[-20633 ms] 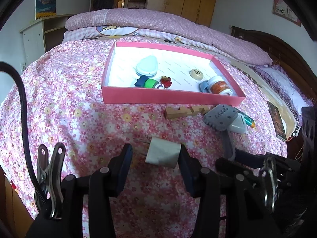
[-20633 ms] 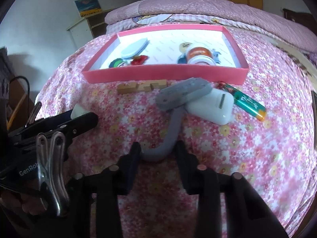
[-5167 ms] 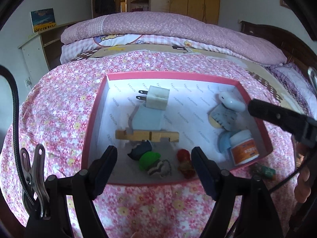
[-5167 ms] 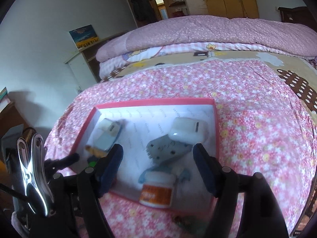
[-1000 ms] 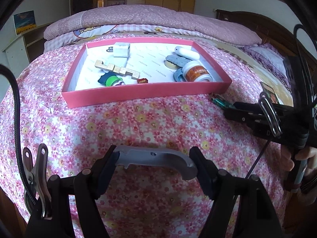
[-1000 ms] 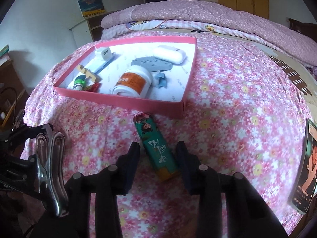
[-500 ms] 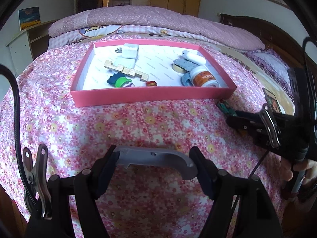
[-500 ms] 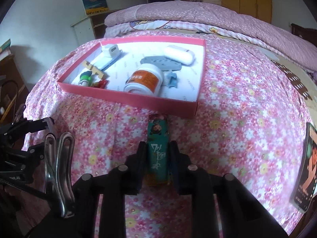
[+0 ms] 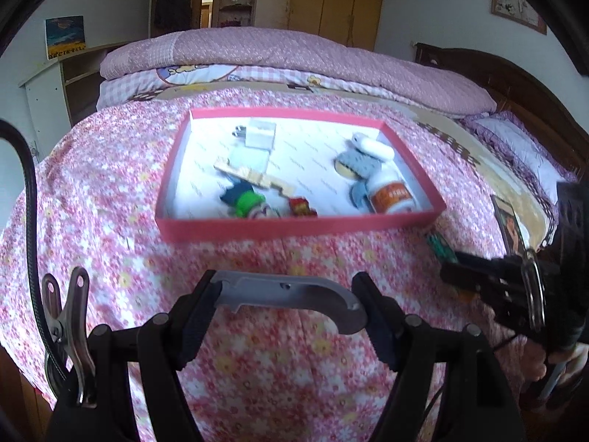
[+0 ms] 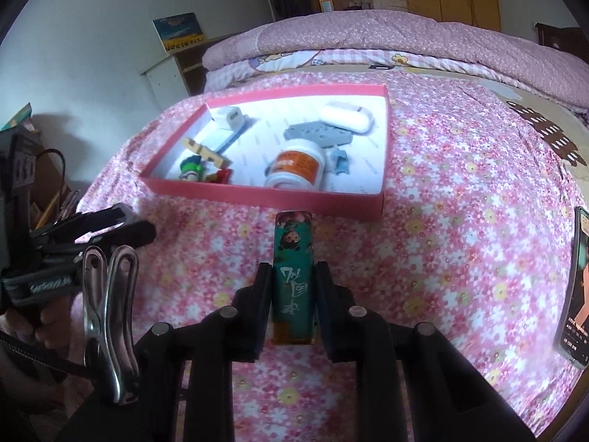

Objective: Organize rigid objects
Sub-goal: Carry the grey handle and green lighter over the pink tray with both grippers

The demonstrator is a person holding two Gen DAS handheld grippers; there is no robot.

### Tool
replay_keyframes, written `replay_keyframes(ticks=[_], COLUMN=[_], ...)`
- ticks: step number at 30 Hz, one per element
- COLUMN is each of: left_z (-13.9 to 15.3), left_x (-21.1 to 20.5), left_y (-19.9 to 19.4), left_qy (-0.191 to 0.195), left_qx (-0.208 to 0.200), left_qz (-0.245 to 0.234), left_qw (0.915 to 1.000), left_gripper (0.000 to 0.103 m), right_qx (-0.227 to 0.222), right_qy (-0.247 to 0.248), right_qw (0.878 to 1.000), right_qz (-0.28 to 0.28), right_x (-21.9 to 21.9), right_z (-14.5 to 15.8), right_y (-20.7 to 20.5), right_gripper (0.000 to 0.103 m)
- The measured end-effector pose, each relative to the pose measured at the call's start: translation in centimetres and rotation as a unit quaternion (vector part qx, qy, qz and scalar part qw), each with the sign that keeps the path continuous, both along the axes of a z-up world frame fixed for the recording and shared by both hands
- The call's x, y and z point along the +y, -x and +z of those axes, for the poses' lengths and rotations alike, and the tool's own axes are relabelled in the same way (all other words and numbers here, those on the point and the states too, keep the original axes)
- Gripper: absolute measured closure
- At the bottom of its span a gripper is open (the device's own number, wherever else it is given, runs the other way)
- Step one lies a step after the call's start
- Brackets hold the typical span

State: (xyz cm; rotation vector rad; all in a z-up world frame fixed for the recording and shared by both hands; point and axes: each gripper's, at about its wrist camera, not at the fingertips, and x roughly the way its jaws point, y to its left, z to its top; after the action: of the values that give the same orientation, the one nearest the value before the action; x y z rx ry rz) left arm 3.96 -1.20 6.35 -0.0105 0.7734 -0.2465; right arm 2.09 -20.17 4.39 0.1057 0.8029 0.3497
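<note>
The left claw (image 9: 285,316) is clamped on a smooth gray plastic handle (image 9: 291,296), a curved bar held crosswise between its 2 black fingers above the near part of the bed. The right claw (image 10: 292,302) is clenched on a slim green lighter (image 10: 293,276) printed with a cartoon figure and white script; the lighter points away toward the tray, its orange base at the near end, and it sits just short of the tray's near wall.

The bed (image 10: 460,191) is covered in a soft pink floral quilt. On it rests a shallow rectangular pink cardboard tray (image 10: 265,196) with a white printed lining. Inside, on the right: a white cylindrical bottle with an orange label (image 10: 297,167) lying on its side, a flat gray perforated piece (image 10: 318,134) and a rounded glossy white case (image 10: 348,116) at the far end. On the left: a white cube-shaped plug charger (image 10: 232,118) at the far side, a notched pale wooden strip (image 10: 206,153) lying diagonally, and small green (image 10: 189,167) and red (image 10: 221,175) toys near the front wall.

A phone (image 10: 576,291) lies at the right edge of the bed.
</note>
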Motion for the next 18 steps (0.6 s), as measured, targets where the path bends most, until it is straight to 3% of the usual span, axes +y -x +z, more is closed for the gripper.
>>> replay_keyframes(ticks=[10, 18], left_z=[2.3, 2.2], left_x=[0.7, -0.6], left_y=[-4.2, -8.0], left_qy=[0.014, 0.028], left_qx=[-0.012, -0.003], left_qz=[0.019, 0.017], left_qw=[0.9997, 0.9994], left_gripper=[0.026, 0.026], right_qx=[-0.012, -0.023], right_qy=[-0.019, -0.022], right_qw=[1.0, 0.999], right_qz=[0.004, 0.0], right_x=[0.3, 0.2], right_z=[1.9, 3.3], right_y=[-1.1, -3.8], right_gripper=[0.079, 0.079])
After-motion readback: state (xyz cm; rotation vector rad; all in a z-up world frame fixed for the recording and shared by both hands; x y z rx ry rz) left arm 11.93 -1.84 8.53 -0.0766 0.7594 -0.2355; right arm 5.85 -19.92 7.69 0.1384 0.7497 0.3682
